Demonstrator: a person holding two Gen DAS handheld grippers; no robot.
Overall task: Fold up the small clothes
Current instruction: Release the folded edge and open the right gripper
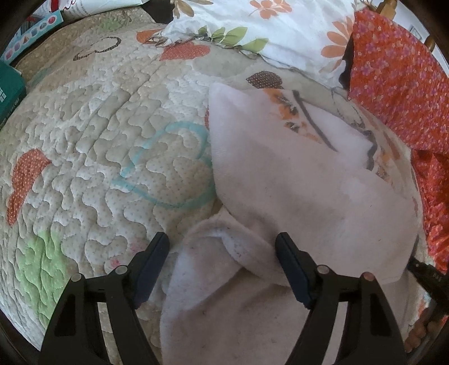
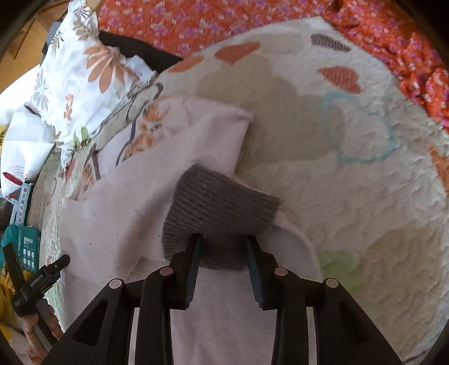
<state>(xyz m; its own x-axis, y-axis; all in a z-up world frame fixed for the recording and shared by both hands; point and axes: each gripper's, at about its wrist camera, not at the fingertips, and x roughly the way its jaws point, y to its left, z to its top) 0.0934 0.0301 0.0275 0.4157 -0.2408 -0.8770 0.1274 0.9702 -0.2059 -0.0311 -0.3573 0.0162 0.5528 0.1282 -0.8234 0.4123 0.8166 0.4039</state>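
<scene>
Clothes [image 1: 294, 191] lay half folded; left claw [image 1: 221, 252] was open, right claw [image 2: 224, 247] pinched the gray cuff [image 2: 221, 205], probably folding it next.

Bed covered by a cream quilt [image 1: 92, 134], stipple-stitched, with orange dotted hearts, a teal outlined heart and a pale green patch. At the quilt's far edge: white pillow [image 1: 252, 25] printed with orange flowers and green leaves. Beside the pillow, along the quilt's edge: red-orange cloth [image 1: 393, 84] with small pink flowers. Off the quilt's opposite edge from that cloth: teal box [image 1: 9, 92], papers. Soft daylight, shadows falling across the quilt.
</scene>
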